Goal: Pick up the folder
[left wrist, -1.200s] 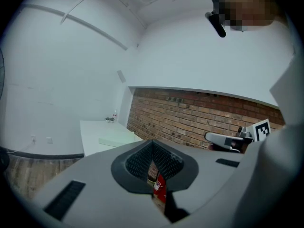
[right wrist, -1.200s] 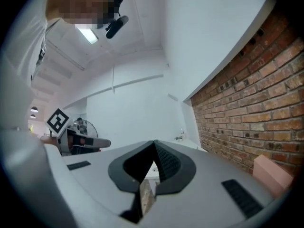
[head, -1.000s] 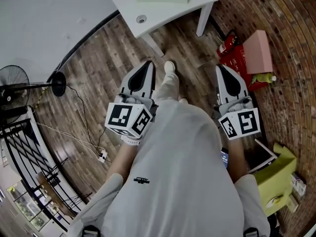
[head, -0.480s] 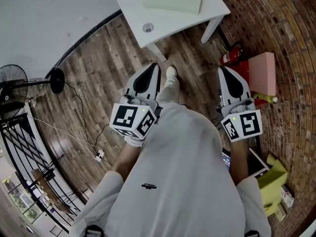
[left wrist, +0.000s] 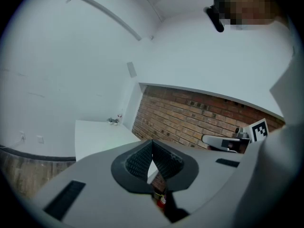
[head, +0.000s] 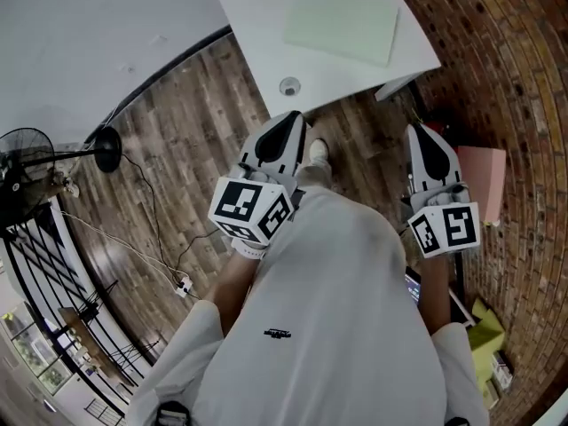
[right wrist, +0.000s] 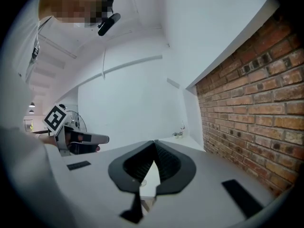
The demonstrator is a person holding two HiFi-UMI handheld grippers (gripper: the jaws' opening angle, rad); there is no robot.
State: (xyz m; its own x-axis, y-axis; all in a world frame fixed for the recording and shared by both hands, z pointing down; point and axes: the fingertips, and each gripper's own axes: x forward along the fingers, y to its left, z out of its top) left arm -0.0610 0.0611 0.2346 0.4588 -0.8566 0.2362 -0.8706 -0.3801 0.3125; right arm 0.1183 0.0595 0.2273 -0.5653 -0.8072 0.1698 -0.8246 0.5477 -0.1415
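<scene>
While the person stands at the near edge of the white table [head: 266, 25], both claws point toward it and neither has hold of anything. The left claw [head: 286, 124] has its ribbed jaws pressed together with nothing between them, as the left gripper view shows [left wrist: 152, 148]. Its tip sits near the table's edge, close to a round cable hole [head: 289, 86]. The right claw [head: 421, 135] is likewise fully closed and empty [right wrist: 154, 148], reaching toward the table's right corner beside the brick wall [head: 524, 78].

The pale green folder [head: 342, 27] lies flat on the table, toward its right side, beyond both claws and well apart from them.

Below the table is a wooden floor [head: 186, 140]. One of the person's shoes [head: 317, 152] shows between the claws. A pink box [head: 486, 180] lies by the brick wall just right of the right claw, and a black fan [head: 25, 153] stands far to the left.
</scene>
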